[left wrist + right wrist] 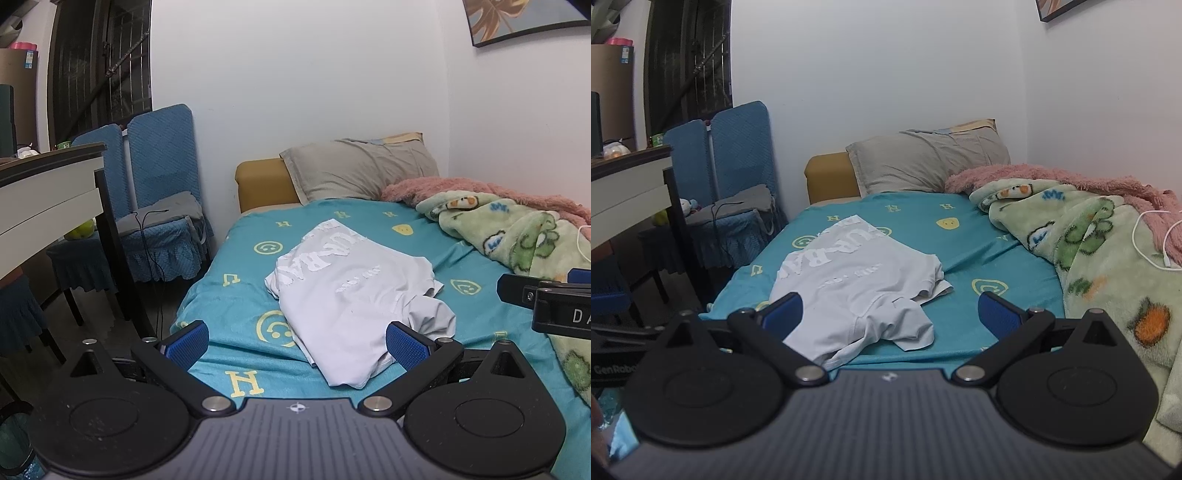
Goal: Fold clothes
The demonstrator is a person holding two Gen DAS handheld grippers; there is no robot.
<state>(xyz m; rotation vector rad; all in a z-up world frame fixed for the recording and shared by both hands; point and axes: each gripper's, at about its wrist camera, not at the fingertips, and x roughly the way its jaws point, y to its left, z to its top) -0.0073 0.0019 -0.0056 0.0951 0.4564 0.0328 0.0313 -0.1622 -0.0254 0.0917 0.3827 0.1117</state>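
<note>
Both claws released, empty: left claw (297,345), right claw (890,314). White shirt (347,295) rumpled just ahead on bed (240,280). Pinch sleeve edges, spread flat first.

The teal bed sheet (964,254) lies bare all around the white T-shirt (857,284). On the right a green blanket (1100,251) is piled up. A grey pillow (923,162) blocks the far end, and blue chairs (159,177) stand close on the left

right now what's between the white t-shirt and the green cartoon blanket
Only bare teal smiley-print sheet lies between the crumpled white printed t-shirt and the green cartoon fleece blanket; both views show it.
</note>
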